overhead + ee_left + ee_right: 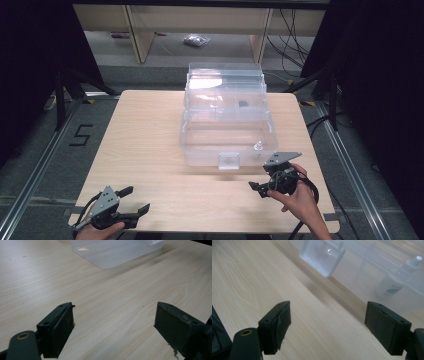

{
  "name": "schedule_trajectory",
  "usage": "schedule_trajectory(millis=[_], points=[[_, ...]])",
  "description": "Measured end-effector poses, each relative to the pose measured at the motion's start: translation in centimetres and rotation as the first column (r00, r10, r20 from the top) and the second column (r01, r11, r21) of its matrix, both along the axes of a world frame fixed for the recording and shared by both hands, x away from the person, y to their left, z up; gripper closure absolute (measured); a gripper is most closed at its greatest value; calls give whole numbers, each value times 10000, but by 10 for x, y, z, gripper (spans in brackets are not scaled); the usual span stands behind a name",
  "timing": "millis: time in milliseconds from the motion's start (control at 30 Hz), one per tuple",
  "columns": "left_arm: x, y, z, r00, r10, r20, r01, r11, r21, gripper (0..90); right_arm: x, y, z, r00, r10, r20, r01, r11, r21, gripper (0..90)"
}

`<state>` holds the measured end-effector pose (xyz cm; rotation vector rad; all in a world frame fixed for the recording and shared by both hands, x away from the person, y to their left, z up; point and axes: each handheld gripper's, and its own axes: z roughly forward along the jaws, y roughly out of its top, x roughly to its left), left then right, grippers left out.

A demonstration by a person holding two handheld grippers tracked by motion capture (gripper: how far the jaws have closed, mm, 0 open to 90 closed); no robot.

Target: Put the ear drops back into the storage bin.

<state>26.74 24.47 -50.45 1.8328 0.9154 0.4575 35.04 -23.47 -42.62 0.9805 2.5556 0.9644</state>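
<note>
The clear plastic storage box (227,127) with its lid thrown back sits mid-surface on the pale wooden surface (150,150), its long axis running left-right. Its front latch tab (229,161) lies just far-left of the right hand-held gripper (261,188), jaws spread and empty, the nearer one. The left hand-held gripper (134,200), also spread, rests well apart at the near-left corner

The left gripper (134,200), held low in the left hand (100,231), has its jaws spread wide and bare, as does the right gripper (259,186) in the right hand (300,197)
</note>
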Motion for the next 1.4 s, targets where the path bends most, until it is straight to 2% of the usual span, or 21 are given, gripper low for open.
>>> schedule_trajectory(millis=[133,200,367,400,433,533,567,600,667,733,833,867,900,1000,1033,1067,1133,1200,1233,1267,1400], points=[[0,0,0,10000,1,-2,-1,10000,4,152,-3,-1,-3,9996,-229,-164,232,9996,144,220],[0,0,0,10000,6,-2,-6,10000,4,152,-3,-1,-7,9999,-142,93,140,9996,238,220],[0,0,0,10000,3,-1,-3,10000,5,152,-6,-2,-12,9997,-213,112,209,9991,360,214],[0,0,0,10000,-1,-1,1,10000,11,152,-6,-3,-12,9999,-126,-72,127,9997,213,213],[0,0,0,10000,1,-1,-1,10000,9,152,-7,-2,-15,9998,-213,-19,214,9987,469,213],[0,0,0,10000,-2,-1,2,10000,11,152,-10,-3,-17,9996,-160,-250,168,9993,331,212],[0,0,0,10000,0,0,0,10000,9,152,-10,-4,-19,9999,-105,-57,107,9996,271,212],[0,0,0,10000,-30,-20,30,10000,-1,152,-12,-4,-19,9990,-328,-297,338,9989,335,212],[0,0,0,10000,-40,-28,40,10000,-12,152,-12,-7,-22,9998,-174,32,173,9997,169,210],[0,0,0,10000,-39,-24,39,10000,-9,152,-13,-7,-24,9997,-246,-66,248,9989,388,210],[0,0,0,10000,7,-41,-6,10000,51,152,-18,-10,-25,9978,-542,-383,553,9981,278,210],[0,0,0,10000,-4,-43,4,10000,47,152,-19,-12,-29,9984,-555,-125,560,9975,426,210],[0,0,0,10000,-4,-50,4,10000,44,152,-21,-13,-28,9967,-699,-421,713,9969,325,210],[0,-1,0,10000,10,-64,-10,10000,52,152,-24,-13,-33,9961,-782,-402,801,9957,476,210],[0,-1,0,10000,5,-64,-4,10000,48,152,-22,-15,-34,9990,-403,-171,410,9982,431,209],[0,-1,0,10000,8,-60,-8,10000,42,152,-26,-15,-36,9966,-752,-347,770,9957,524,210],[0,0,0,10000,2,-65,-2,10000,50,152,-25,-17,-36,9983,-452,-373,464,9984,318,210],[0,0,0,10000,-4,-53,4,10000,45,152,-29,-17,-37,9953,-827,-510,843,9960,294,210],[0,0,0,10000,1,-53,-1,10000,39,152,-29,-18,-39,9974,-637,-343,649,9973,335,210],[0,-1,0,10000,-2,-64,2,10000,30,152,-32,-17,-40,9949,-874,-496,898,9947,504,208],[0,-1,0,10000,0,-73,0,10000,32,152,-33,-19,-40,9957,-780,-506,798,9962,356,193]])
